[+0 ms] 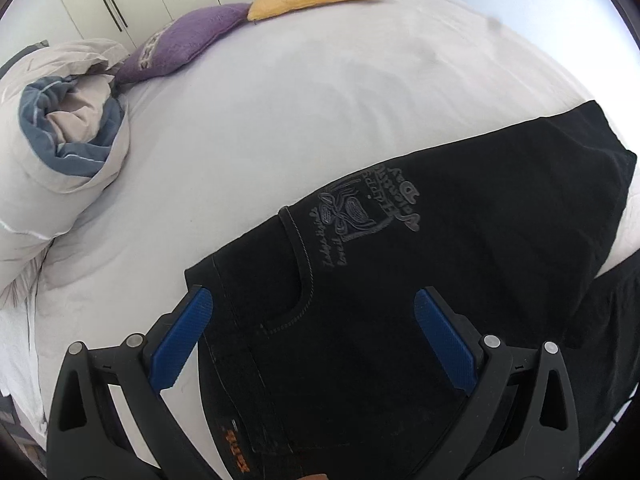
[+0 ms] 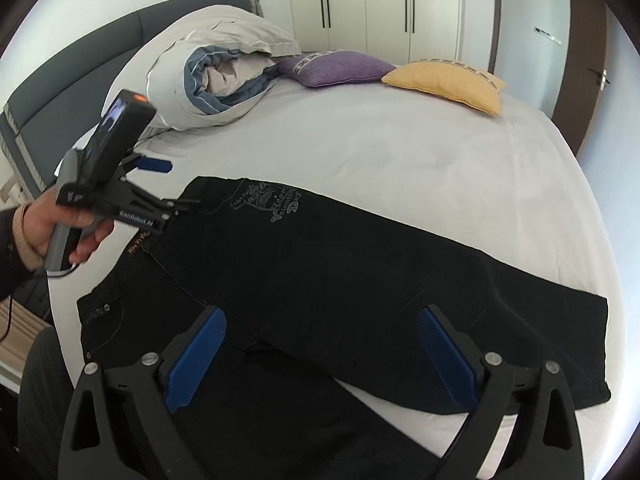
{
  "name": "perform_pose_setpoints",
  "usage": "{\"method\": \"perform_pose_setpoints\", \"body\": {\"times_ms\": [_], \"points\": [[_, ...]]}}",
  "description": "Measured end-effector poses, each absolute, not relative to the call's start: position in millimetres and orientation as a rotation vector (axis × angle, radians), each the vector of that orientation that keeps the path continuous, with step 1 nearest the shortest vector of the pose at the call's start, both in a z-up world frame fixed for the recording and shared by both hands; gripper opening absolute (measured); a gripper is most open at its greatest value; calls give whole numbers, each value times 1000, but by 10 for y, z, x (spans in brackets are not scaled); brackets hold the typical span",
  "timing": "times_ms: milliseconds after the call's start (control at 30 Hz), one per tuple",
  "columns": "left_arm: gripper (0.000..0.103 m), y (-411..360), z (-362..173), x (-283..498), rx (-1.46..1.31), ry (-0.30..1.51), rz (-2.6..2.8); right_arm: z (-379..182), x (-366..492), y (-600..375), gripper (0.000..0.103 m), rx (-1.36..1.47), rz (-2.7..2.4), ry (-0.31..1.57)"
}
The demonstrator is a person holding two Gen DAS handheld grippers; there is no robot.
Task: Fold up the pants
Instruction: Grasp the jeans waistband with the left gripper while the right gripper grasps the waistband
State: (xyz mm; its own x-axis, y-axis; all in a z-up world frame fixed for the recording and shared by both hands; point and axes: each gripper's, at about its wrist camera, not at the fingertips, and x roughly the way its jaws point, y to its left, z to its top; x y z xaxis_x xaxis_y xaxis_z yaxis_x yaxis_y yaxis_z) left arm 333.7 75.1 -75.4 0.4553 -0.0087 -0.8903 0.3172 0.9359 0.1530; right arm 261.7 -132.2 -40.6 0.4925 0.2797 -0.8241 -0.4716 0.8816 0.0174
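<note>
Black pants [image 2: 340,280] spread on bed [image 2: 400,152] | left gripper [image 1: 314,308] agape over waistband | right gripper [image 2: 322,330] agape above legs

A bright bedroom with a wide bed under a pale sheet.

The pale lilac-white bed sheet [image 2: 400,152] lies smooth, lit by soft daylight. At its head stands a padded dark grey headboard [image 2: 80,68], with a rumpled beige and blue-grey duvet bundle [image 2: 224,68] beside it. A purple knitted cushion [image 2: 336,67] and a yellow knitted cushion [image 2: 448,84] lie next to each other along the far edge. Behind them runs a cream wardrobe with slim dark vertical handles [image 2: 368,0], and to the right a dark brown door frame [image 2: 588,60].
</note>
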Motion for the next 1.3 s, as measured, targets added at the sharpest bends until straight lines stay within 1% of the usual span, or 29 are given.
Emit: {"method": "perform_pose_setpoints", "body": {"times_ms": [67, 100, 167, 200, 233, 267, 333, 533, 567, 600, 667, 800, 867, 900, 933, 967, 1000, 1033, 1067, 1133, 1300], "points": [[102, 768, -862, 3615, 316, 1111, -261, -506, 2753, -1389, 86, -230, 495, 980], [99, 767, -914, 3749, 319, 1120, -279, -547, 2813, -1426, 82, -232, 511, 989], [90, 743, -1040, 3925, 325, 1150, -336, -613, 2946, -1459, 80, -251, 530, 998], [79, 730, -1100, 4020, 333, 1165, -360, -640, 3015, -1469, 79, -261, 545, 998], [74, 714, -1168, 4118, 355, 1183, -376, -662, 3101, -1477, 78, -272, 572, 993], [72, 691, -1236, 4198, 378, 1199, -394, -670, 3164, -1468, 76, -281, 589, 991], [63, 671, -1369, 4340, 410, 1230, -423, -697, 3344, -1462, 76, -298, 618, 998], [61, 729, -1604, 4611, 445, 1278, -515, -782, 3869, -1373, 75, -359, 708, 1047], [60, 750, -1630, 4671, 430, 1286, -516, -804, 3955, -1346, 74, -366, 711, 1057], [60, 769, -1653, 4721, 415, 1296, -514, -832, 4041, -1320, 70, -366, 719, 1068], [60, 817, -1720, 4792, 383, 1330, -528, -883, 4176, -1278, 66, -367, 722, 1090], [60, 791, -1775, 4870, 426, 1343, -541, -970, 4304, -1136, 65, -426, 731, 1120], [60, 778, -1816, 4900, 441, 1345, -539, -1012, 4337, -1066, 62, -457, 736, 1132], [55, 770, -1834, 4902, 442, 1344, -544, -1023, 4349, -1026, 60, -456, 743, 1135], [46, 769, -1849, 4909, 431, 1346, -561, -1032, 4350, -998, 60, -458, 748, 1137], [43, 755, -1865, 4884, 422, 1348, -568, -1027, 4329, -953, 59, -466, 749, 1137], [38, 757, -1869, 4888, 419, 1344, -572, -1035, 4319, -928, 59, -480, 751, 1137], [21, 764, -1873, 4897, 418, 1340, -570, -1042, 4326, -911, 59, -488, 751, 1137], [14, 772, -1872, 4897, 412, 1335, -563, -1045, 4333, -904, 59, -490, 752, 1139], [11, 750, -1874, 4867, 394, 1317, -564, -1035, 4339, -902, 59, -490, 749, 1139], [9, 739, -1876, 4690, 399, 1223, -544, -1019, 4405, -923, 59, -495, 734, 1122]]}}
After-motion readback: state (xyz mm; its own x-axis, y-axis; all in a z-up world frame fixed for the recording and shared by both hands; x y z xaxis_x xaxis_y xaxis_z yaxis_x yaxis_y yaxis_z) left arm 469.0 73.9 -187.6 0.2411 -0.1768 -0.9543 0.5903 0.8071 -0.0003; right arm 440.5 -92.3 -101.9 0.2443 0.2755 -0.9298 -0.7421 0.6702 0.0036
